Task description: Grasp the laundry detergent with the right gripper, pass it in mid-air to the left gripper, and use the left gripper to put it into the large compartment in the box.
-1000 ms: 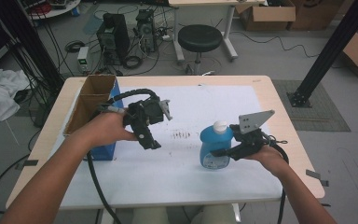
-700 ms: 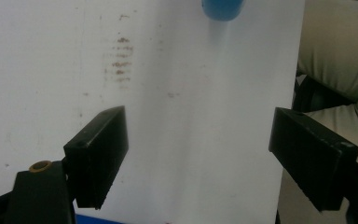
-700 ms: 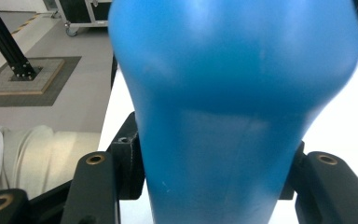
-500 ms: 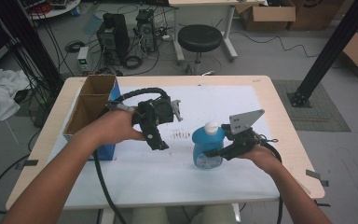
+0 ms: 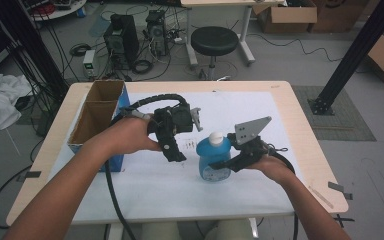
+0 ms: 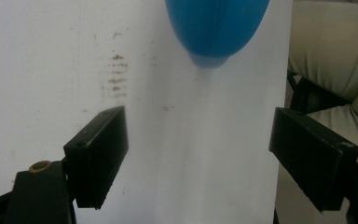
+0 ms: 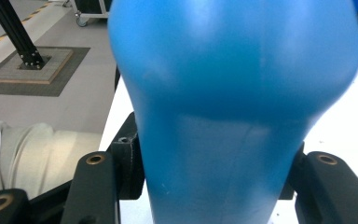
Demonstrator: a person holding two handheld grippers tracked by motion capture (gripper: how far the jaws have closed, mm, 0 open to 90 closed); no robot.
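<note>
**Blue bottle gripped low over the white mat**

On the table [image 5: 285, 100], under its white mat [image 5: 260, 190], a cardboard box [image 5: 92, 112] stands at the left edge. Near centre, the right tongs [image 5: 219, 165] are clenched on the lower body of a blue bottle [image 5: 213, 157], upright with a white cap [image 5: 216, 136]. Its smooth plastic looks slippery and slightly yielding, probably light; the narrower part gripped now seems the surest hold. The left tongs [image 6: 198, 154] hang released just beside it, nothing between them.
</note>
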